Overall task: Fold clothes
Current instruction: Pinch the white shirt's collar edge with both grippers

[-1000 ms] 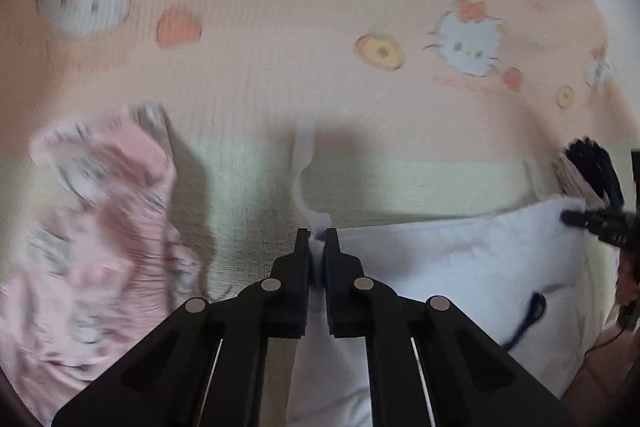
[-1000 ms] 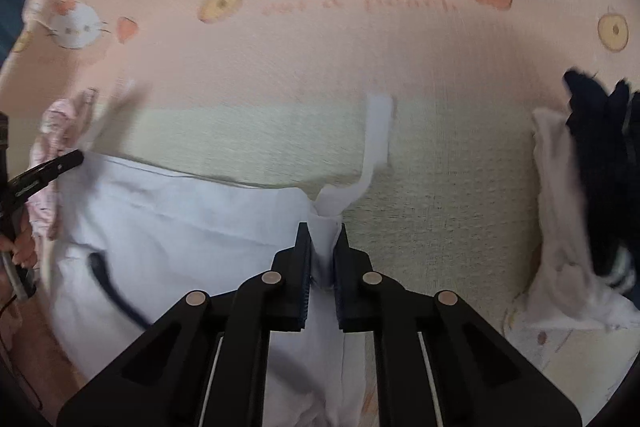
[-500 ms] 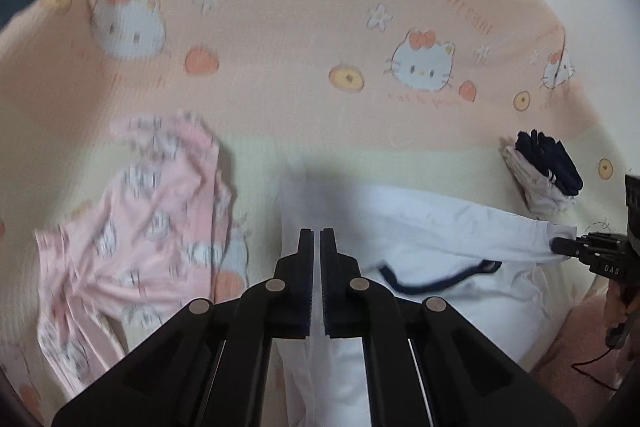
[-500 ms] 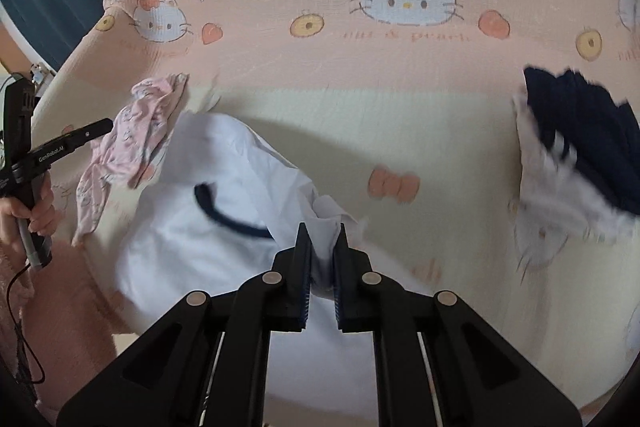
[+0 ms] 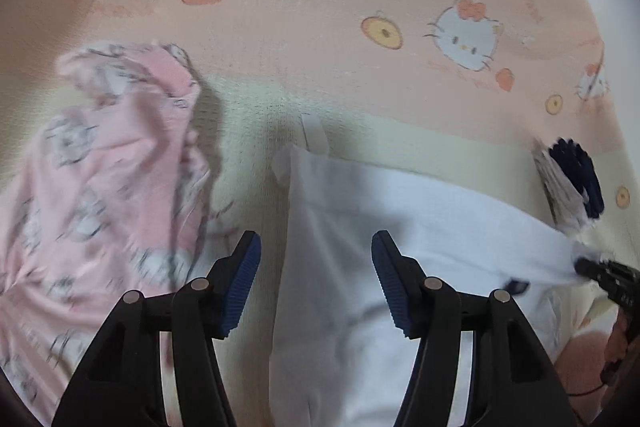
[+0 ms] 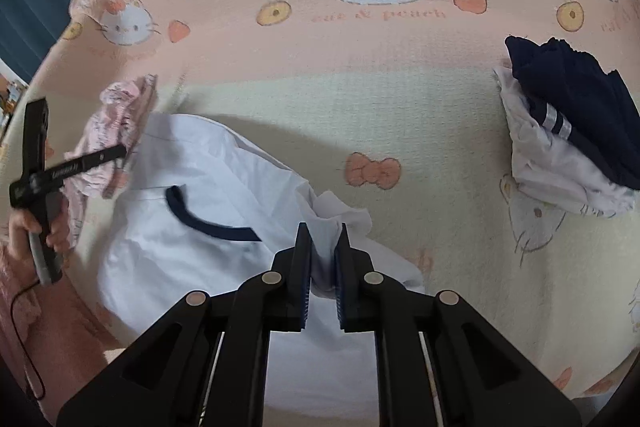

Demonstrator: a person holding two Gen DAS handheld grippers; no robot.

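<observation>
Two hand-held grippers work over a white cotton garment with navy trim [image 6: 208, 187] spread on the bed, near its front edge. The left hand-held gripper [image 5: 316, 281] hangs with its jaws wide apart above the garment's left side, gripping nothing. The right hand-held gripper [image 6: 323, 267] is clamped on a bunched fold of the white cloth. A crumpled pink printed garment [image 5: 104, 195] lies toward the left edge of the peach cartoon-cat bedspread [image 6: 360, 75]; a navy and white pile of clothes [image 6: 568, 131] sits toward the right edge.
</observation>
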